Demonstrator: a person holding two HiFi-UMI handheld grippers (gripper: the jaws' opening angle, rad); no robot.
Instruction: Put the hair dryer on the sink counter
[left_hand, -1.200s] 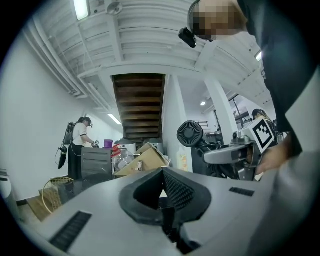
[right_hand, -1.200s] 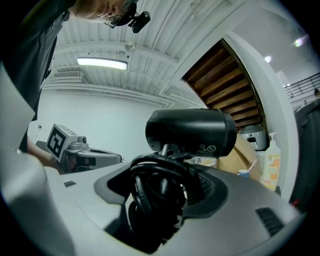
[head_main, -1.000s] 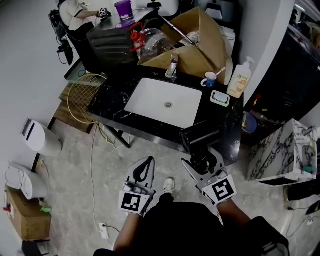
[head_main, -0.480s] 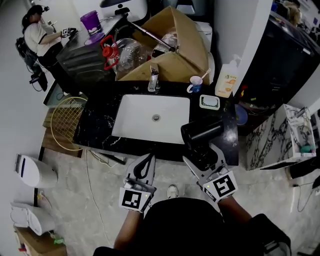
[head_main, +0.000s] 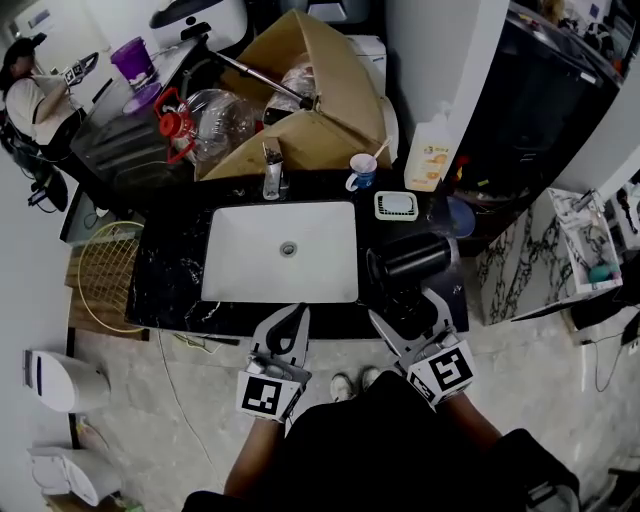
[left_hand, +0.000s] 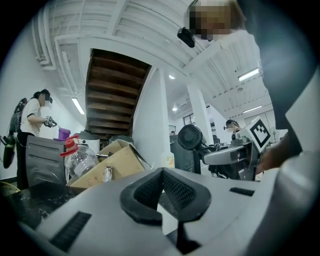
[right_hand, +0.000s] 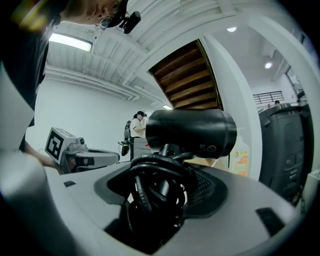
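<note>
Print on hair dryer (right_hand: 190, 132) clamped in right claw (right_hand: 159, 192) is illegible.

From above the person, the head view looks steeply down on the sink counter (head_main: 170, 292), with the left gripper (head_main: 296, 314) and right gripper (head_main: 405, 312) near its lower middle. The left gripper view sits low behind its jaws, tilted up toward the cardboard box (left_hand: 112, 165), which the head view also shows. The right gripper view tilts up too, close against the hair dryer (right_hand: 190, 131); each catches the other gripper off to one side.
</note>
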